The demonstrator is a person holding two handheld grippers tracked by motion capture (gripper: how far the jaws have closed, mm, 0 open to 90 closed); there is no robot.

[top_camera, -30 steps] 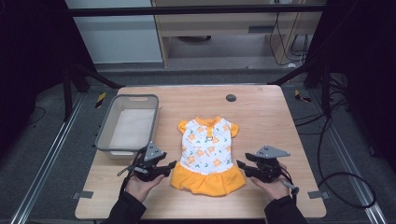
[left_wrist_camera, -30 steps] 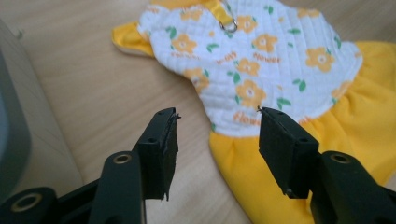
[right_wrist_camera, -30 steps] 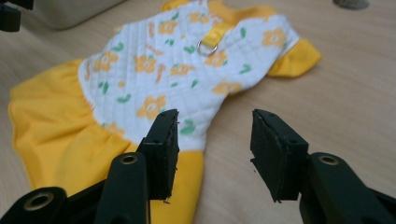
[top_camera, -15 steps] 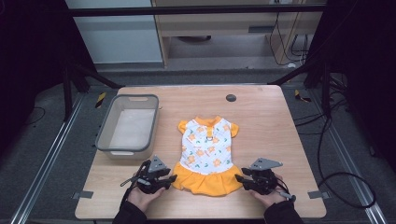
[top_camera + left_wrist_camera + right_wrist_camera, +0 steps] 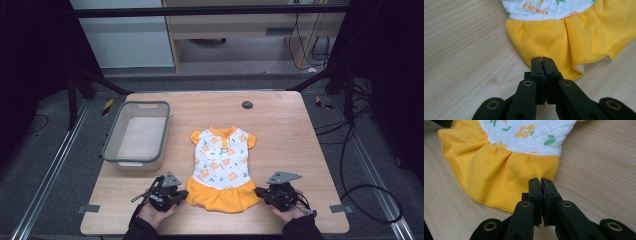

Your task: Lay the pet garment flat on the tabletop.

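Note:
A small dress (image 5: 223, 162) lies flat on the wooden table (image 5: 280, 125), with a white flower-print top and an orange-yellow skirt (image 5: 554, 37). My left gripper (image 5: 184, 196) sits at the skirt's lower left corner, and in the left gripper view its jaws are pressed together on the skirt's edge (image 5: 541, 58). My right gripper (image 5: 258, 192) sits at the skirt's lower right corner (image 5: 534, 170), its jaws likewise shut on the fabric edge (image 5: 540, 179). Both hands rest near the table's front edge.
A grey plastic bin (image 5: 137, 135) stands on the left of the table, beside the dress. A small dark round disc (image 5: 247, 104) lies near the far edge. Bare wood stretches to the right of the dress. Dark frame legs flank the table.
Both grippers have drawn back toward the table's front edge, staying at the skirt's two lower corners. The skirt hem has come slightly nearer with them.

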